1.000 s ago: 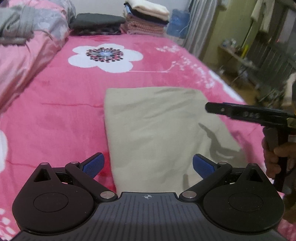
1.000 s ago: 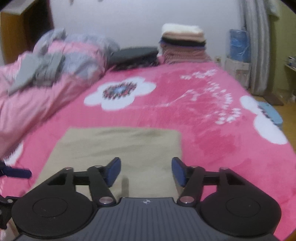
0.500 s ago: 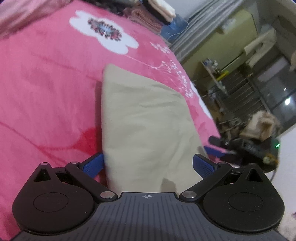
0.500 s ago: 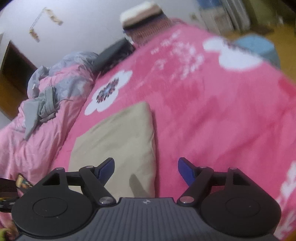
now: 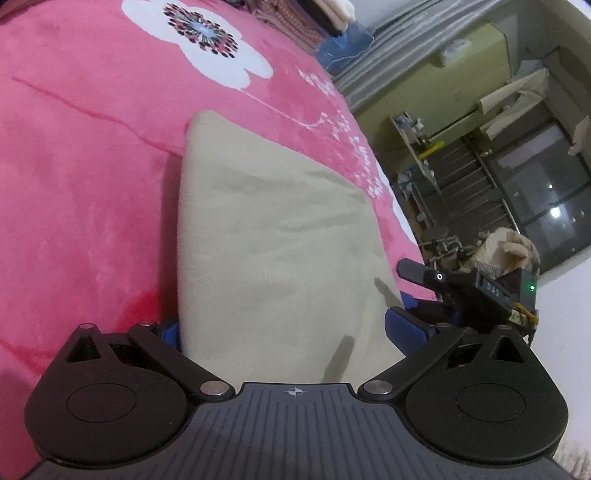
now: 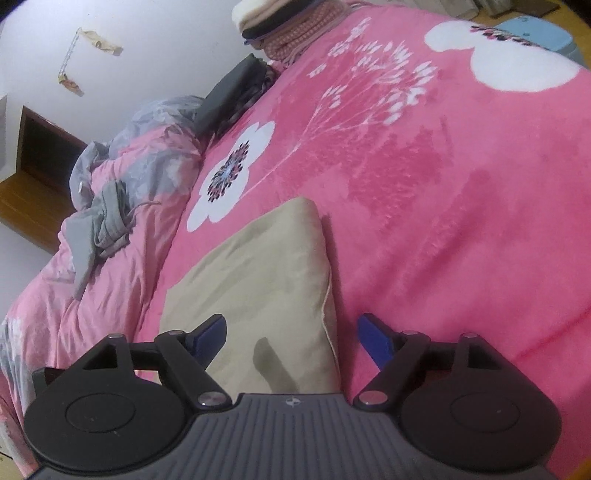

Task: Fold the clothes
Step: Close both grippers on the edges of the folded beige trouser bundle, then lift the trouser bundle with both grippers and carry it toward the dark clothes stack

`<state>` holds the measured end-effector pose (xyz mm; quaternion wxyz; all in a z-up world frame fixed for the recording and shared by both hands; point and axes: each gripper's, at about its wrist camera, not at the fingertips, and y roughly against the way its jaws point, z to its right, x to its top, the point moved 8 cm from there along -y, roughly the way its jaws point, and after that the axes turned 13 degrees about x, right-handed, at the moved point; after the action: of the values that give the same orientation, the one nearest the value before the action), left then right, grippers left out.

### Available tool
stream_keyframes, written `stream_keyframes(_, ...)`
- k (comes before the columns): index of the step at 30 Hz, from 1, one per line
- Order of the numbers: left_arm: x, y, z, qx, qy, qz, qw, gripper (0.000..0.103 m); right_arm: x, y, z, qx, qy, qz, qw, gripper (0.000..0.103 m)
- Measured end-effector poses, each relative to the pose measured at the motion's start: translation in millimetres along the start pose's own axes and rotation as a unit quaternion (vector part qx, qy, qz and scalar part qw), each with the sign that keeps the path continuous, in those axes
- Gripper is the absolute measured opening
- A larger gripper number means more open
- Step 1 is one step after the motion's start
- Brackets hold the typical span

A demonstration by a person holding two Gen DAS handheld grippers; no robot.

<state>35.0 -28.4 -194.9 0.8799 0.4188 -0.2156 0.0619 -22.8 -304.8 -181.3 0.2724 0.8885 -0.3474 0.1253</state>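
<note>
Beige cloth (image 5: 273, 236), folded to a flat rectangle, lying on the pink flowered bed cover (image 5: 81, 177) close to the near edge of the bed. Soft and light by the look of it, woven, a little thick at the sides where layers stack; likely to sag and slide apart if lifted by one layer only. Not fragile, not slippery against the plush cover.

Left gripper (image 5: 284, 332) low at the near left part, fingers (image 5: 404, 330) spread wide, one either side of the cloth, nothing held. Right gripper (image 6: 291, 334) at the near right edge, fingers (image 6: 373, 334) likewise wide apart, the cloth's right side seam between them, nothing held; also seen from the left view as a black tool (image 5: 465, 291) beside the cloth.

Best taken at the two near corners or along both side edges, pinching all layers together. Could be a finished fold or one with another fold due; cannot tell which. Stack of folded clothes (image 6: 291, 26) at the far end of the bed.
</note>
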Motion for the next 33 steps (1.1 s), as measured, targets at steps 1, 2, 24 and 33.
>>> stream_keyframes(1, -1.2, 1.7, -0.7, -0.006, 0.002, -0.002, 1.0000, 0.102, -2.6, 0.8, -1.1, 0.004, 0.001, -0.005, 1.000, 0.082)
stream_keyframes(2, -2.4, 3.6, -1.4, -0.012, 0.005, -0.004, 0.9999, 0.102, -5.8, 2.1, -2.4, 0.010, 0.001, -0.012, 1.000, 0.082)
stream_keyframes(24, 2.5, 5.9, -2.0, -0.077, 0.058, -0.024, 0.9950, 0.089, -27.3, -7.5, -2.6, 0.085, -0.039, -0.052, 0.994, 0.022)
stream_keyframes(33, 35.3, 19.0, 7.8, -0.095, 0.057, -0.018, 0.9937, 0.083, -7.1, -4.7, -34.9, 0.102, -0.014, -0.036, 0.994, 0.018)
